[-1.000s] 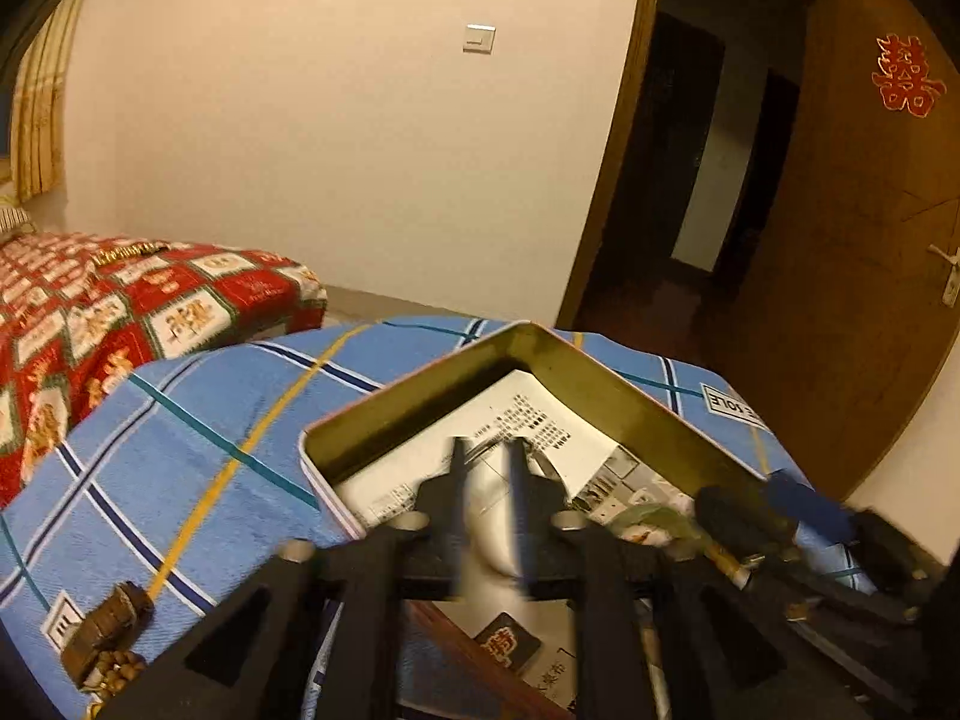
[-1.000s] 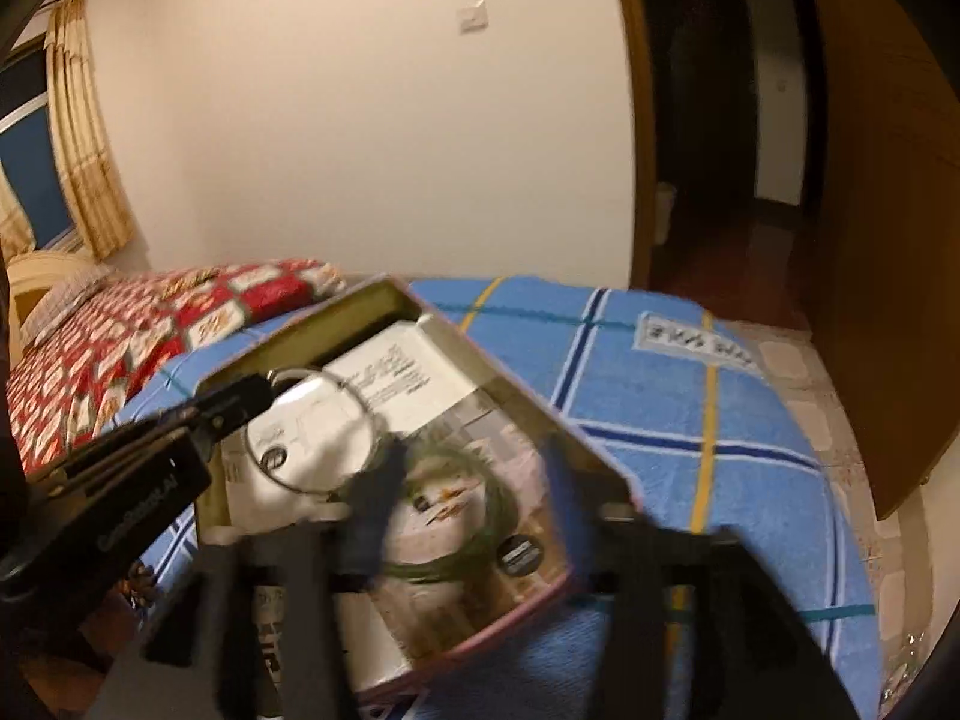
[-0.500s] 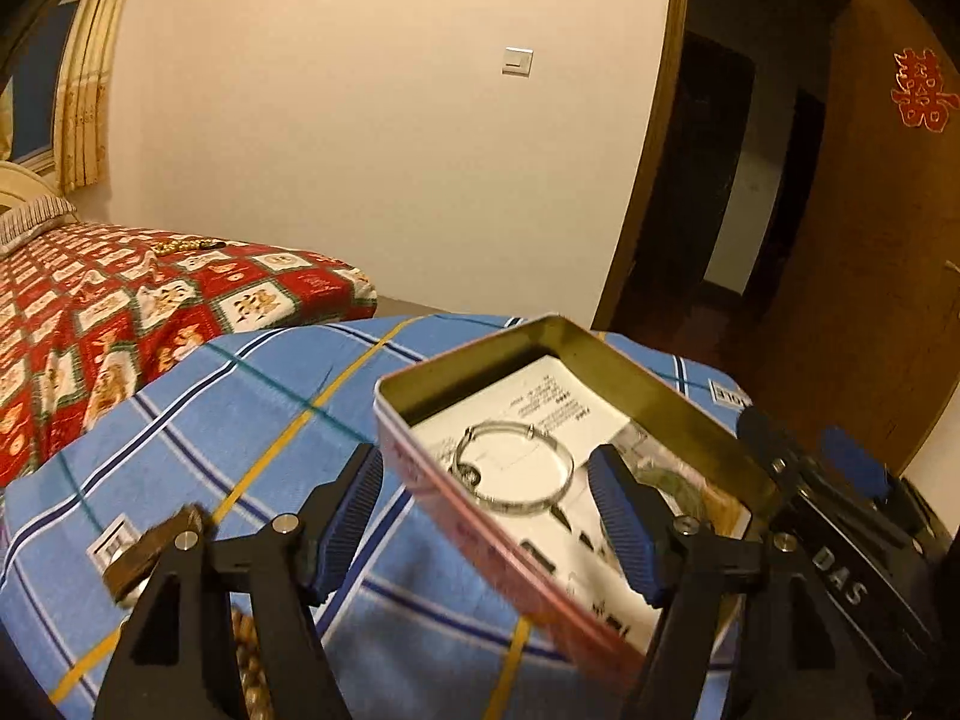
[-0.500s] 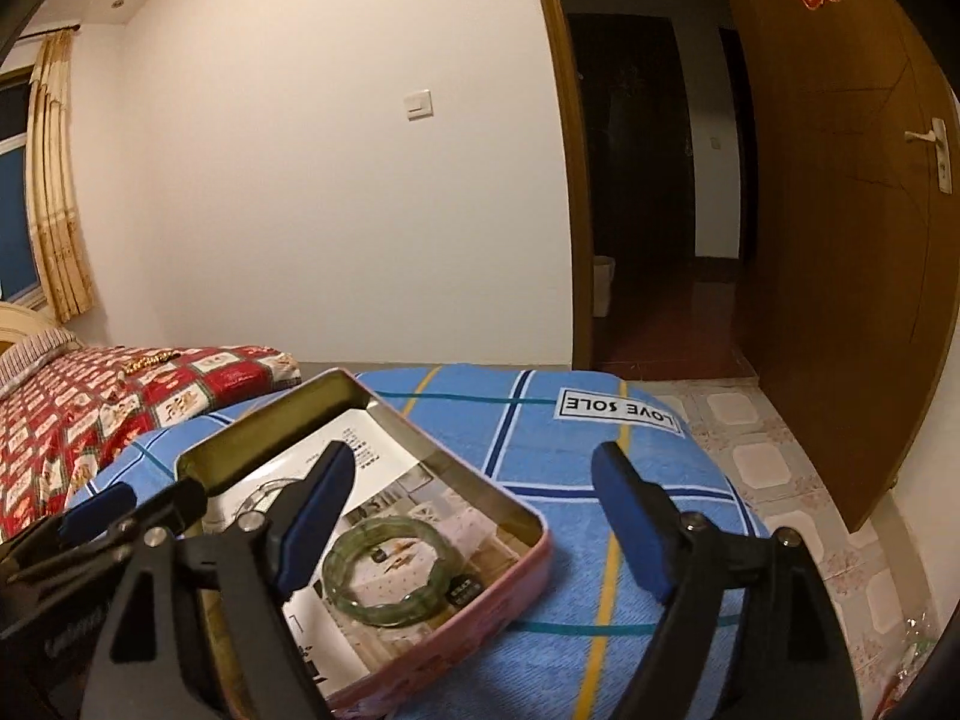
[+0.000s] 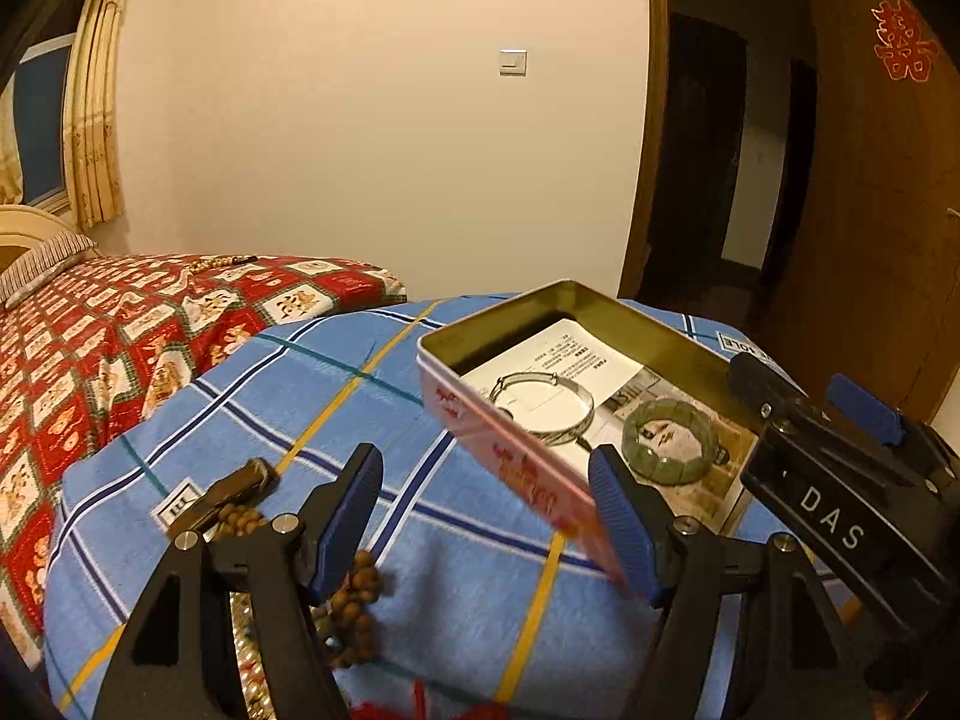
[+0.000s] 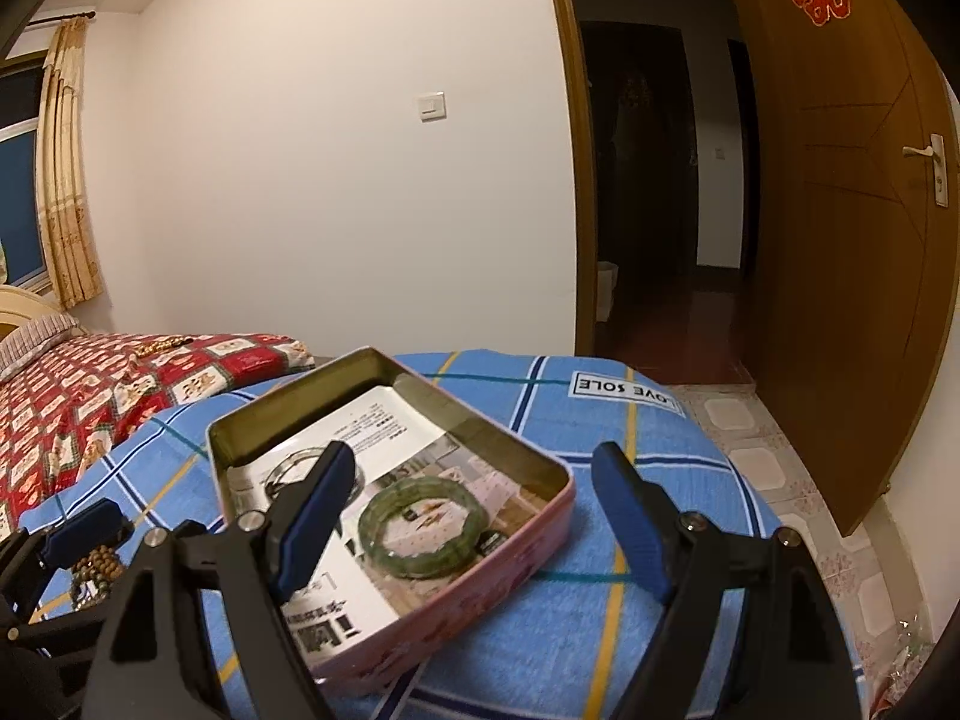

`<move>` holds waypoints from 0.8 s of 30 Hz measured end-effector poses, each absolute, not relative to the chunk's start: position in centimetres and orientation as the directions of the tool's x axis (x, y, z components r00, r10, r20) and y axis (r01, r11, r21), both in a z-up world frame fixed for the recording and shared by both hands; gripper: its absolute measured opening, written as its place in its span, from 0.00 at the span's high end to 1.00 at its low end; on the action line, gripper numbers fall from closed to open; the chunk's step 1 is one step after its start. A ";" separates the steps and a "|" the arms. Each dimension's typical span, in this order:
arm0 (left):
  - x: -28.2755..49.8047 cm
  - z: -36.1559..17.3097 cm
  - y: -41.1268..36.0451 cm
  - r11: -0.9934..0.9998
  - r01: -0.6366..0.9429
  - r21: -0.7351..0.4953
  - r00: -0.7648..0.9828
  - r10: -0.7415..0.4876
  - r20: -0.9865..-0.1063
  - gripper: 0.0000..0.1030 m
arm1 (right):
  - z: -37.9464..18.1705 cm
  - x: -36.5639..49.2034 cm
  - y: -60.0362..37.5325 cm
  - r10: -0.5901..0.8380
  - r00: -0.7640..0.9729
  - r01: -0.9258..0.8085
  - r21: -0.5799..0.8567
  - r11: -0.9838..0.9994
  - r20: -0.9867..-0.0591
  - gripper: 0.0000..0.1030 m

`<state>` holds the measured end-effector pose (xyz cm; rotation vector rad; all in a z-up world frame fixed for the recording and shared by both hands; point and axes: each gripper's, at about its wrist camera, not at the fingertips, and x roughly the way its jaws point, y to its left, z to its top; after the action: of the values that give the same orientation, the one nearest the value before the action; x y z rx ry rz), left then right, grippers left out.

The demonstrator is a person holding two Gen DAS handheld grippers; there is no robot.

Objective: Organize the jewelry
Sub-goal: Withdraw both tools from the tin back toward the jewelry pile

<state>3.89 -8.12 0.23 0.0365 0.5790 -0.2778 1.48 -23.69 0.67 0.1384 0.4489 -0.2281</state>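
Bedroom scene: blue plaid blanket [image 5: 288, 420] over a raised surface, red patterned bedspread [image 5: 90, 330] off to the left, open wooden door [image 6: 840, 240] right.

Left wrist view, left to right: wooden bead string [image 5: 354, 594] lies on the blanket just beside and below the left finger's blue pad [image 5: 348, 516]. Left gripper [image 5: 486, 516] is spread wide, holding nothing. Pink tin box [image 5: 510, 456] sits ahead; its near corner runs down to the right finger. Inside on printed paper [image 5: 576, 360]: silver bangle [image 5: 543, 399], then green jade bracelet [image 5: 671, 441] further right, beyond the right fingertip. Bangle and bracelet lie apart.

Right wrist view: right gripper [image 6: 480, 516] is also wide open and empty. Jade bracelet [image 6: 423, 525] appears between its fingers, inside the tin [image 6: 540, 516]. Silver bangle [image 6: 282, 468] is mostly hidden behind the left finger. Beads [image 6: 99, 564] are far left, by the other gripper's tip.
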 end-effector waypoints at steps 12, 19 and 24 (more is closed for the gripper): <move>1.4 0.2 -6.4 0.964 0.265 -0.022 0.801 -0.233 -0.551 0.31 | 0.8 -0.7 -21.6 -0.200 0.881 0.245 0.051 0.968 -0.429 0.19; 0.3 0.0 -5.1 0.967 0.254 -0.029 0.804 -0.228 -0.550 0.31 | 0.8 -1.8 -20.6 -0.202 0.883 0.243 0.045 0.969 -0.424 0.19; -0.3 0.1 -4.0 0.969 0.246 -0.040 0.805 -0.227 -0.547 0.31 | 0.8 -2.2 -19.9 -0.215 0.874 0.253 0.030 0.967 -0.435 0.19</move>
<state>-0.26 -4.04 0.11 0.0337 0.5817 -0.2530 -2.21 -19.93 0.78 0.0872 0.4440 -0.2446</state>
